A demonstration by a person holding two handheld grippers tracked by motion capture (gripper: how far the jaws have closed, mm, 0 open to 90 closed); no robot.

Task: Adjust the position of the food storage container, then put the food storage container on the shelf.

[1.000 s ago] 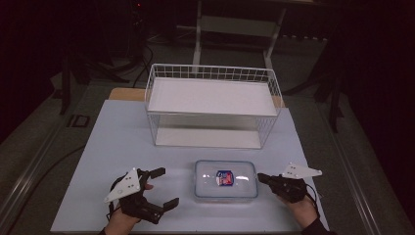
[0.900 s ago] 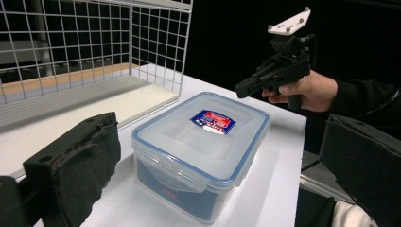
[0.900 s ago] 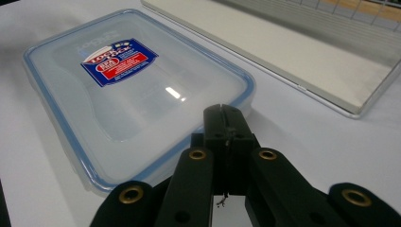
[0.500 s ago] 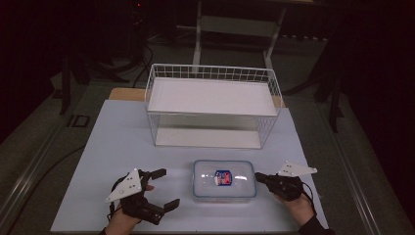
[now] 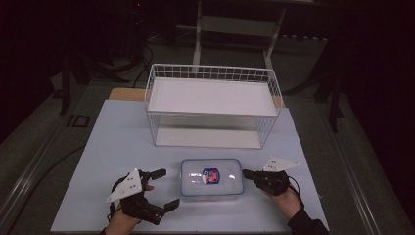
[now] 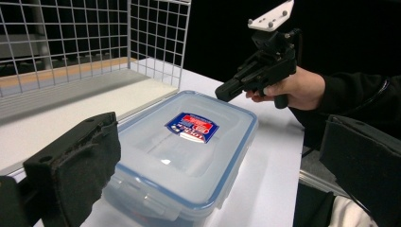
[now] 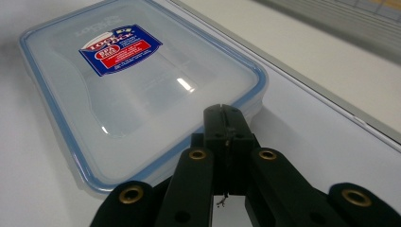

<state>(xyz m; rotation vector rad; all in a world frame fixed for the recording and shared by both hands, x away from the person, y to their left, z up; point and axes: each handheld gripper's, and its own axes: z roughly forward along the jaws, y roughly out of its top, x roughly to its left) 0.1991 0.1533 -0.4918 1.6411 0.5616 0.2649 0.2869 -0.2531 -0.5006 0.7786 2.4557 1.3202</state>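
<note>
A clear plastic container with a blue-rimmed lid and a red and blue label lies flat on the white table, near the front. To its left, my left gripper stands open, its jaws wide apart and pointing at the container's left end. In the left gripper view the two black pads frame the container without touching it. My right gripper is shut, its tip at the right end of the container. Seen along its own jaws, the closed tip hovers by the lid's rim; contact cannot be told.
A white wire basket with a flat white floor stands behind the container, open at the top. Bare table top lies to its left. Dark floor and stand legs surround the table.
My right gripper has slid a little to the left, up to the container's right end. The left gripper and the container have stayed where they were.
</note>
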